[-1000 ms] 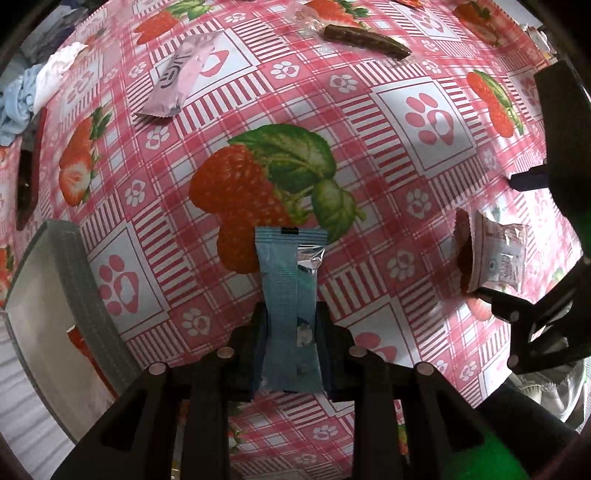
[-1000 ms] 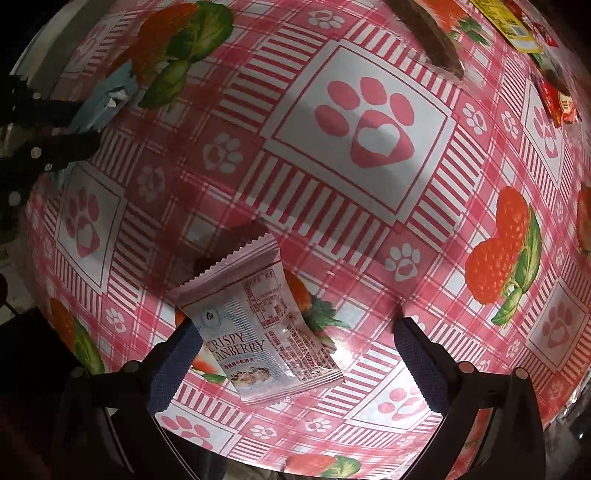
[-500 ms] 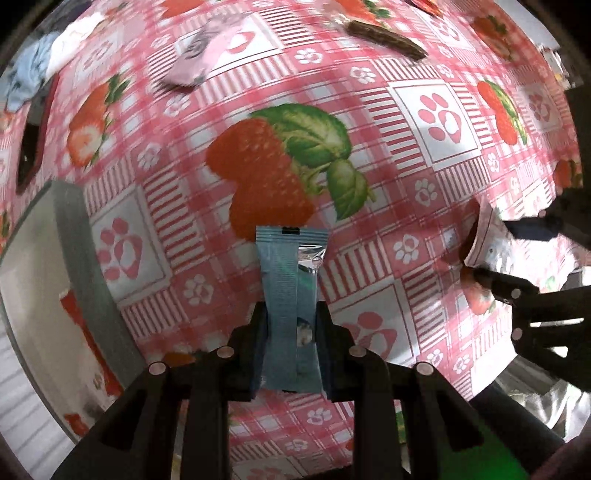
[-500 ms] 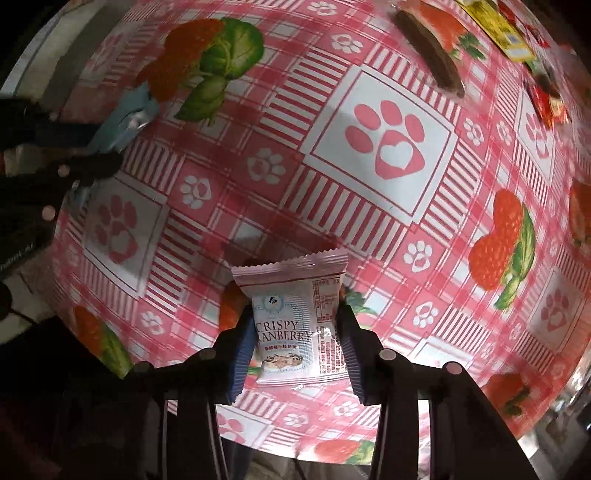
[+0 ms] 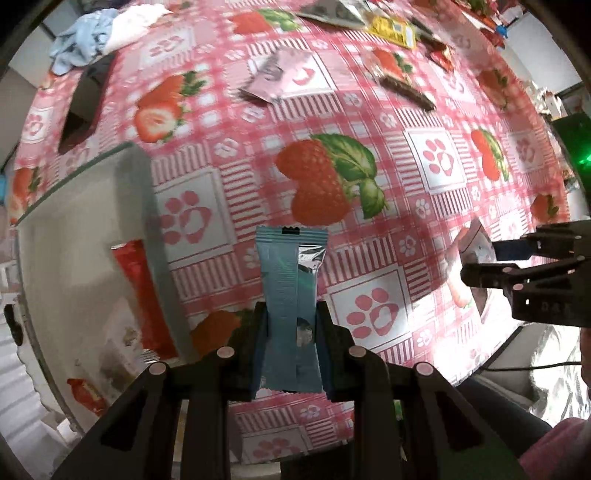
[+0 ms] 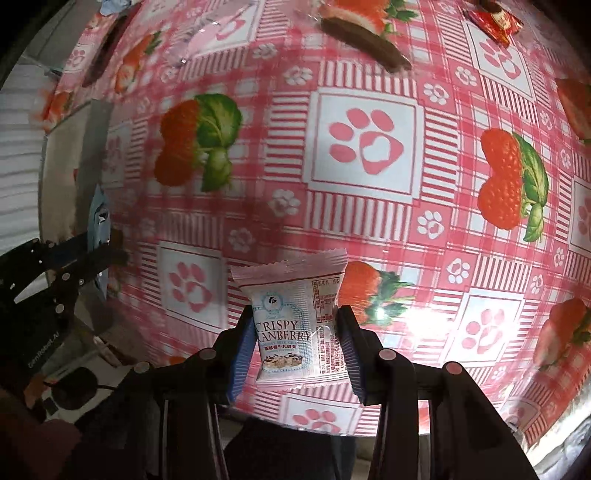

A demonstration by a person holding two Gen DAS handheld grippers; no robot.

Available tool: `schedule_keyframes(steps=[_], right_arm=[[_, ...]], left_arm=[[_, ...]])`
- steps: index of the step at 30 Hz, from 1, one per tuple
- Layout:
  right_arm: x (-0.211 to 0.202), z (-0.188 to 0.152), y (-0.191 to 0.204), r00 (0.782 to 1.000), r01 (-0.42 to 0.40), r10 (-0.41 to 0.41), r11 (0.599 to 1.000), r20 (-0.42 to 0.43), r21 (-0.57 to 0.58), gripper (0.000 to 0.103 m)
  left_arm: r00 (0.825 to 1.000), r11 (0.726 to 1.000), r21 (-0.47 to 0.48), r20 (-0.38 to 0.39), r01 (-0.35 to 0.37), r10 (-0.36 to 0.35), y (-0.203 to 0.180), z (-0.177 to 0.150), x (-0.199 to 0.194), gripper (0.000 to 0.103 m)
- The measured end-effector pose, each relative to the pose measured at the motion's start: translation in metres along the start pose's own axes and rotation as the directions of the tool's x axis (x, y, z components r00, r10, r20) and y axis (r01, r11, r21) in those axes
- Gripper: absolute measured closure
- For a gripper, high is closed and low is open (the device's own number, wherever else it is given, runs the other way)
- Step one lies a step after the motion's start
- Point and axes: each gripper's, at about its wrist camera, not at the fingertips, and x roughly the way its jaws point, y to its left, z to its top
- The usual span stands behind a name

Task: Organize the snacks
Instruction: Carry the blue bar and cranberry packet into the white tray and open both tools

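My left gripper [image 5: 290, 328] is shut on a long light-blue snack bar [image 5: 290, 280] and holds it above the tablecloth, just right of a grey-rimmed white box [image 5: 162, 258] with red packets [image 5: 138, 280] inside. My right gripper [image 6: 297, 339] is shut on a white "Crispy Cranberry" packet [image 6: 295, 314], lifted off the cloth. The right gripper also shows at the right of the left wrist view [image 5: 517, 262], and the left gripper at the left of the right wrist view [image 6: 74, 266].
On the strawberry-and-paw tablecloth [image 5: 436, 166] lie a pink packet [image 5: 284, 75], a brown bar [image 5: 406, 92], a yellow packet [image 5: 393, 27], a red candy [image 6: 495, 20], a dark object [image 5: 83, 107] and bunched cloth [image 5: 96, 31] at far left.
The right gripper closed on the cranberry packet and lifted it off the cloth. The left gripper carried the blue bar left, so the box is nearer and larger.
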Motion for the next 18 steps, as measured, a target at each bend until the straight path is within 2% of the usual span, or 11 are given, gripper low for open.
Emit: schedule_keyframes(steps=[9, 18], right_arm=[[-0.023, 0.04, 0.056, 1.0, 0.02, -0.018, 0.997, 0.023, -0.078, 0.058], [-0.039, 0.081, 0.14, 0.998, 0.056, -0.047, 0.977, 0.051, -0.207, 0.058]], left_arm=[[0.997, 0.996, -0.086, 0.076, -0.006, 0.012, 0.043, -0.007, -0.035, 0.076], [0.993, 0.979, -0.206, 0.111, -0.014, 0.038, 0.093, -0.018, -0.04, 0.076]])
